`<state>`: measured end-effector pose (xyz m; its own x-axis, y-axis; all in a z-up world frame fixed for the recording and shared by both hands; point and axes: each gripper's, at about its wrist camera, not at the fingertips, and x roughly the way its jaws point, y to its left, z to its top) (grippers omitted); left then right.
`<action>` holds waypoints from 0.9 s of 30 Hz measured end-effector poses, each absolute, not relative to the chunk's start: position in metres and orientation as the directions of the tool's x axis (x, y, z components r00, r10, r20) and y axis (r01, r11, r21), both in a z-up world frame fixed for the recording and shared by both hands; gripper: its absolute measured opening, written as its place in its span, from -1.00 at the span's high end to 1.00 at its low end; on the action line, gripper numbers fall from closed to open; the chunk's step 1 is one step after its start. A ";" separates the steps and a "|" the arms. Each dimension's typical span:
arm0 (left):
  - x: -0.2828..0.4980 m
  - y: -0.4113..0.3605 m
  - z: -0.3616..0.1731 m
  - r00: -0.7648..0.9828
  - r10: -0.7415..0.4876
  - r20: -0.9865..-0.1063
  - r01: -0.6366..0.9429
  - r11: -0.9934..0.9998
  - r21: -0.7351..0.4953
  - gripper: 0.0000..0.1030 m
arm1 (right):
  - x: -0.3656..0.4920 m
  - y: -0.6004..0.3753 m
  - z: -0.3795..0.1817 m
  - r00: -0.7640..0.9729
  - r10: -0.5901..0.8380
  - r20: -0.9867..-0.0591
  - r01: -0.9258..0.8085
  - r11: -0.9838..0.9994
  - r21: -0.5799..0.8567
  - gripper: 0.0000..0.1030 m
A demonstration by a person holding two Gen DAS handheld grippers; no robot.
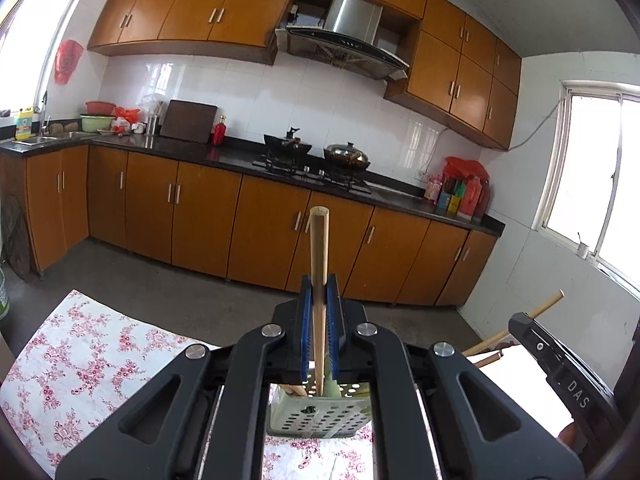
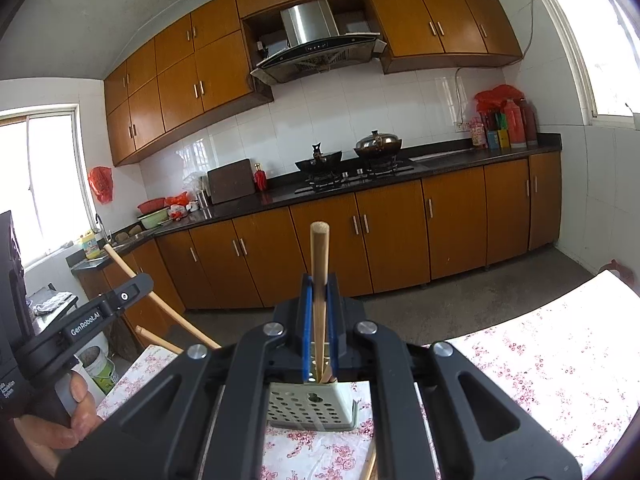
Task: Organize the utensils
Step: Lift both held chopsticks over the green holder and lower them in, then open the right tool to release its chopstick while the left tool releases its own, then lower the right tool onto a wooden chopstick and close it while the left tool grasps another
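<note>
Left wrist shows left hand-held gripper clamping one chopstick; right hand-held gripper clamps another

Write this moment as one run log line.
left tool: shut on chopstick | right tool: shut on chopstick | perforated holder: on floral cloth

Left tongs clamped on upright chopstick — perforated holder below.

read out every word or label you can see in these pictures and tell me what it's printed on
"GenRobot.AI": side of the black left gripper body.
"DAS": side of the black right gripper body.
Small white print low on the left gripper's handle: too small to read.
Yellow detergent bottle label by the sink: blurred.
</note>
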<state>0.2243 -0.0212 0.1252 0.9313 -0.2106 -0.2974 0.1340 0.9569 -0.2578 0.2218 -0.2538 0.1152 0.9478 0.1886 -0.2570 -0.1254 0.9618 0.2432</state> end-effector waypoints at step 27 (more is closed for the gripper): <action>0.170 0.044 0.030 0.830 -0.086 -0.552 0.007 0.989 -0.144 0.52 | 0.190 -0.282 -0.061 0.692 0.165 -0.703 0.044 0.962 0.269 0.51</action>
